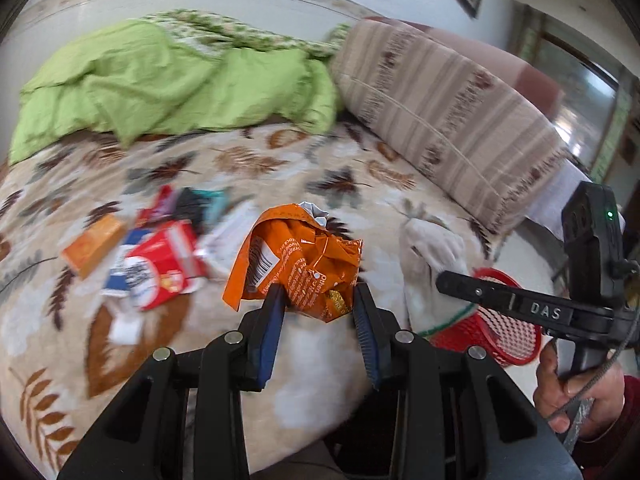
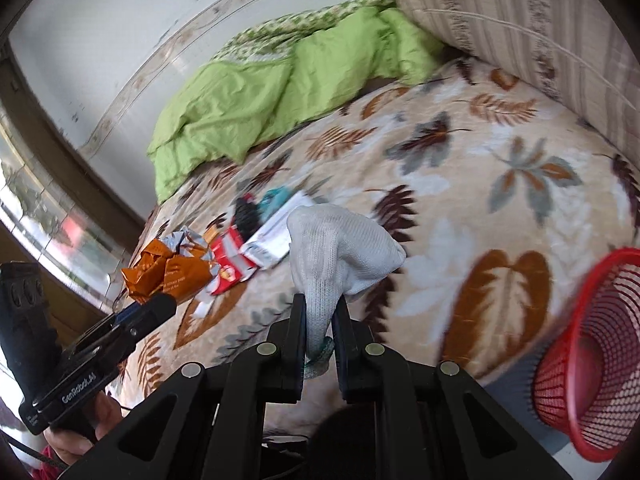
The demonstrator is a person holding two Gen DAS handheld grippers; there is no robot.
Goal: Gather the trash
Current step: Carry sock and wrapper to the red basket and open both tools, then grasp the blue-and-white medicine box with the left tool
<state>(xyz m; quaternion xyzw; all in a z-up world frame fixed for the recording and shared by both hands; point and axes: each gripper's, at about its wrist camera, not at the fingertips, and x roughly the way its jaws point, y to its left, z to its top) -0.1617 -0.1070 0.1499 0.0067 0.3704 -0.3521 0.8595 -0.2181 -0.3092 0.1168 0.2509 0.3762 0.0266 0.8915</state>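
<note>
Mid-task, two pieces picked up, nothing seen in basket yet. Left gripper [image 1: 316, 304] pinching crumpled orange snack wrapper [image 1: 296, 260], held up off the bed [image 1: 320, 384]. Right gripper [image 2: 320, 320] pressed on white knit glove [image 2: 336, 248], also lifted clear of bed. Red mesh basket [image 2: 592, 372] at bed edge, tipped w/ mouth toward right gripper; inside looks empty as far as visible. Likely next: both pieces over to basket & drop.

Left to do: pile of litter on bed [image 1: 160, 264], i.e. red carton, orange box, blue/white packet, dark wrapper, white paper, all close together, blurred.

Around: green quilt [image 1: 160, 80] bunched near wall, striped bolster [image 1: 452, 120] along far side. Path to basket looks open; risk = both grippers crowding same basket mouth.
</note>
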